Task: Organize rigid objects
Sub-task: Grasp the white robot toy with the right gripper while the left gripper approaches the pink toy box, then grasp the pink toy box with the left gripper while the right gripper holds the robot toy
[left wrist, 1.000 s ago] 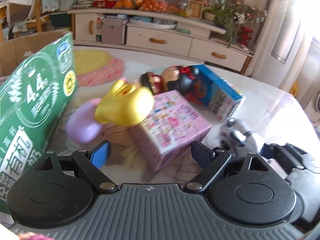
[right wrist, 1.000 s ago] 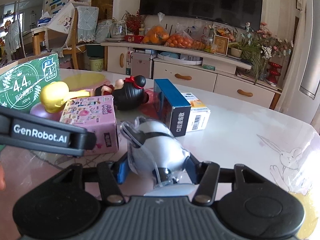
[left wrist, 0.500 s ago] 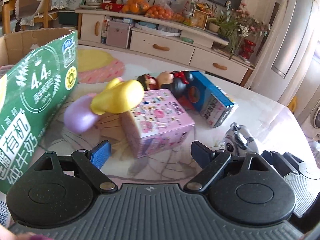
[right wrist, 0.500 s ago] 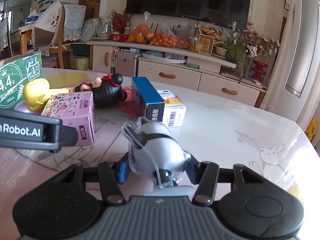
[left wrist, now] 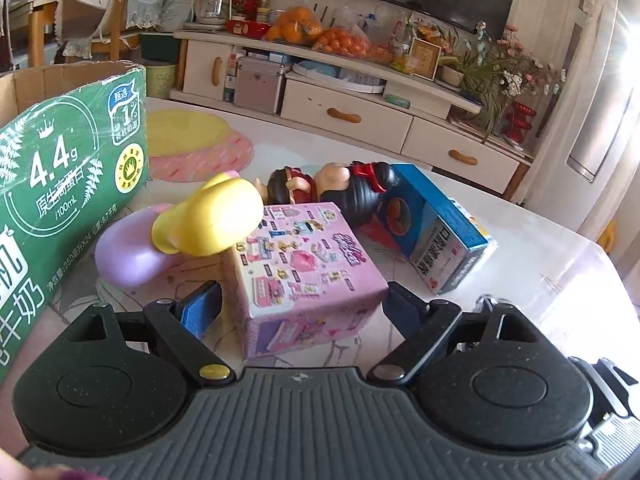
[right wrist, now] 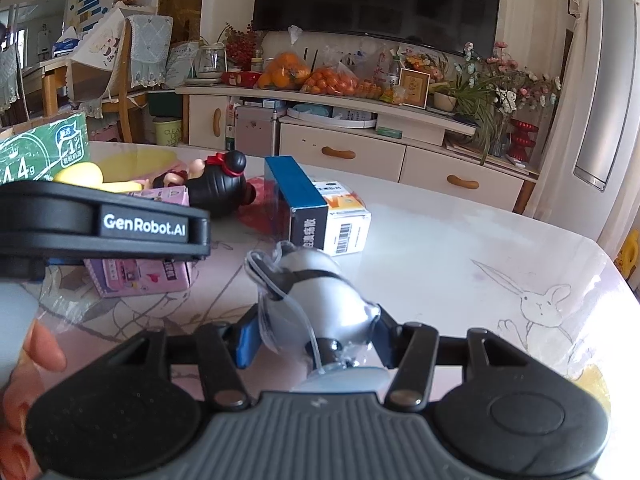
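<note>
the right hand-held gripper is clamped on a white-and-black toy in clear wrap, one blue pad pressing each side of it, nearest the camera in the right wrist view. the left hand-held gripper has its fingers apart, straddling the near corner of a pink box that stands on the bench; whether the pads touch the box cannot be told. in the right wrist view the left tool's black body crosses the left side, above the same pink box.

just behind the pink box on its left, a yellow toy lies against a lilac rounded piece. further left stands a green milk carton box with an open cardboard flap at the top. behind the pink box lies a dark-haired doll with red bow on its side, touching the far edge of the pink box. to the right of the doll a blue box lies on the bench, its white barcode end facing the right wrist view.

beyond the bench, a cream sideboard carries bags of oranges, a framed picture and potted flowers, with a dark television on the wall above.
</note>
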Available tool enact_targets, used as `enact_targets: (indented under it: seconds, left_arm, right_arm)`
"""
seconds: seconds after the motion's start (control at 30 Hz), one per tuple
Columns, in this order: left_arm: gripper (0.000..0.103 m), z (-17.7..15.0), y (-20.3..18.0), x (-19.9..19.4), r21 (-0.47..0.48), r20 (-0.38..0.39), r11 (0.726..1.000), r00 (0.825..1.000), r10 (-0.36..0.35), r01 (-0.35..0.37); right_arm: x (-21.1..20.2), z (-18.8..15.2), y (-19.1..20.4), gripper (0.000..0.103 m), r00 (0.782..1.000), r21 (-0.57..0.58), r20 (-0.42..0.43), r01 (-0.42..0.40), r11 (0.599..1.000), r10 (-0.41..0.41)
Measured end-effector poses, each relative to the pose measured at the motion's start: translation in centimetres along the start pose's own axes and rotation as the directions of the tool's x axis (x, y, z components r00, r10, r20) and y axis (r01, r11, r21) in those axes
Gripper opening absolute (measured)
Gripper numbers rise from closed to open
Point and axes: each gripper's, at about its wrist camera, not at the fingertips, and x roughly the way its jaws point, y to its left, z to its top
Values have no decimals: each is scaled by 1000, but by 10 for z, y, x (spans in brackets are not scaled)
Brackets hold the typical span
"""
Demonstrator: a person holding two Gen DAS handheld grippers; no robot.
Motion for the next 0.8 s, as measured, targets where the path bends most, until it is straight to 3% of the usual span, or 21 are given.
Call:
enact_targets:
  seconds: [0.37, 0.8]
  left_arm:
    - [98, 0, 2, 1, 78, -33, 997, 999, 21, -18]
    - [96, -15, 17, -25, 101, -93, 994, 995, -20, 29]
  right_arm:
    - [2, 2, 0, 55, 1000, 10, 2, 1, 1000, -1]
    - [-9, -6, -3, 55, 1000, 64, 5, 2, 998, -2]
